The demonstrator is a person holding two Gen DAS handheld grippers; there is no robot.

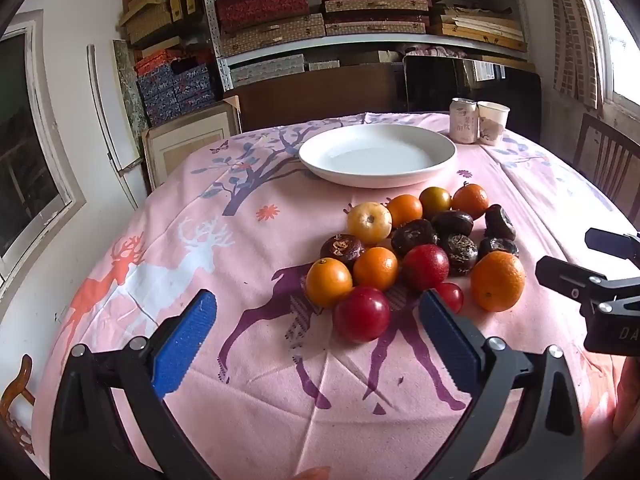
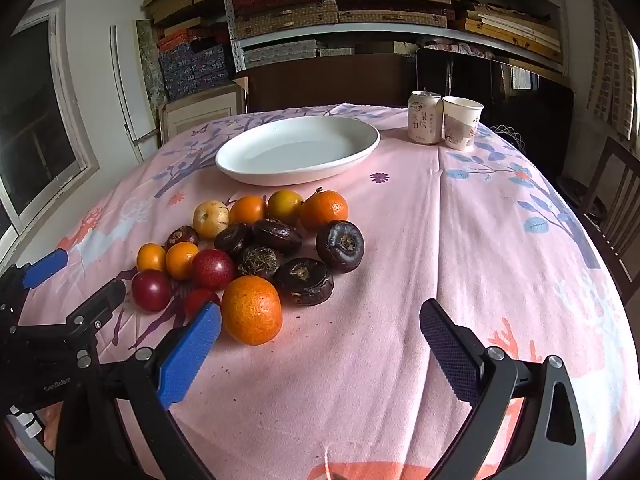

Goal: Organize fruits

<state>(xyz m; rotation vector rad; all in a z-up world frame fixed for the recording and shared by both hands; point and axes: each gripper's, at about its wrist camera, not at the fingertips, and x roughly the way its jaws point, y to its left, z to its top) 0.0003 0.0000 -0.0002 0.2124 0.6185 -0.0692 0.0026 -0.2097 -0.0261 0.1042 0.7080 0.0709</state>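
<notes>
Pink tablecloth (image 2: 400, 280) printed with purple, white and orange deer and blue-leaved branches; plain white plate (image 2: 298, 148); fruit pile of orange mandarins, among them the largest (image 2: 251, 309), deep red plums (image 1: 361, 313), dark brown water chestnuts (image 2: 340, 245) and one pale yellow fruit (image 1: 369, 220); gripper pads blue (image 1: 184, 344)

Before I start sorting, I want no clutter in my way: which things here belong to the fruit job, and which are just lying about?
Belongs to the job:
- pile of fruit: oranges, red plums, a yellow fruit, dark water chestnuts
- empty white plate
- left gripper and right gripper, both open

Just lying about:
- drink can
- paper cup
</notes>
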